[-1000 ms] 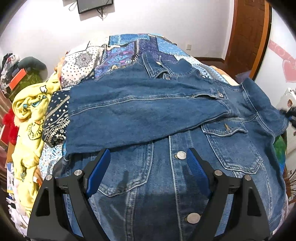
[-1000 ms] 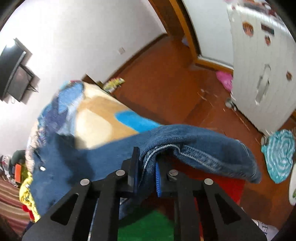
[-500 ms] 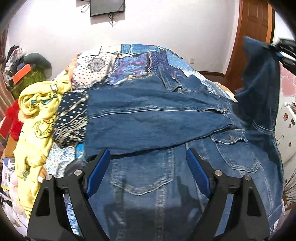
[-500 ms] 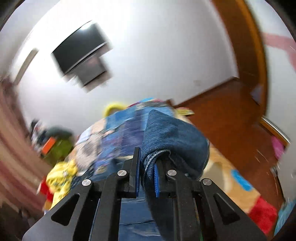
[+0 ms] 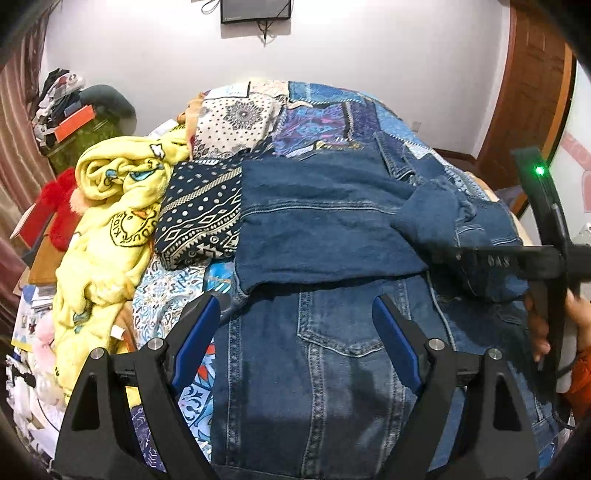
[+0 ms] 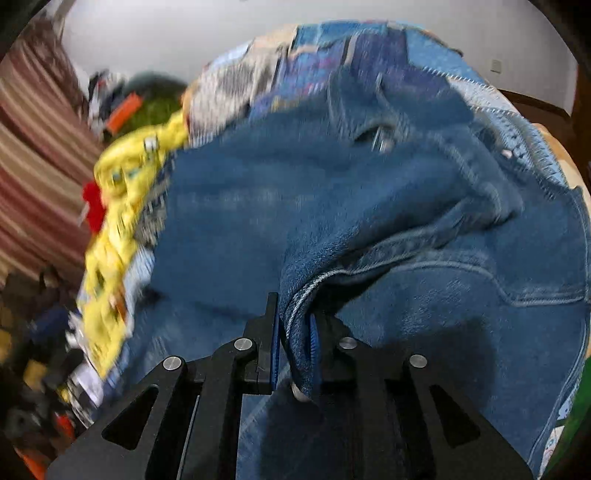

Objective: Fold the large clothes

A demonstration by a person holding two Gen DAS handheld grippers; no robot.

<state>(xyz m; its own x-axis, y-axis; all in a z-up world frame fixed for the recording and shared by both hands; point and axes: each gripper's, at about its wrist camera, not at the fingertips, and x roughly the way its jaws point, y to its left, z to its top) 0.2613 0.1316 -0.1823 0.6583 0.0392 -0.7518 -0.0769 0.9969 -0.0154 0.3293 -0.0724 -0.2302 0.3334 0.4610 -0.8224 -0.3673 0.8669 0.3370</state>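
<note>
The denim jacket point(image 5: 332, 350) lies front-up across the bed point(image 5: 325, 110), and by the look of it the fold is partly made: one sleeve point(image 5: 314, 229) already lies flat across the chest, reaching toward the yellow blanket point(image 5: 107, 229) side of the jacket. The right hand-held gripper point(image 6: 293, 343) is clamped on a denim cuff point(image 6: 299, 354) — a metal button shows just under its fingers — and holds this second sleeve up above the jacket's chest, the cloth bunched rather than laid flat. The left hand-held gripper point(image 5: 295, 332) hovers above the jacket's lower front with its jaws wide apart and nothing between them. I judge that what is left is to lay the held sleeve flat over the first, then fold the body up from the hem; neither step is done yet. The bed carries a blue patchwork quilt point(image 5: 332, 118) showing beyond the jacket's collar. Next to the jacket on the yellow-blanket side sits a dark patterned cloth point(image 5: 199, 218), touching the folded sleeve's end. Past the bed, beyond the jacket's collar, a white wall holds a dark screen point(image 5: 255, 11); a wooden door point(image 5: 528, 92) stands on the side of the jacket away from the blanket, and a cluttered pile sits behind the blanket.
</note>
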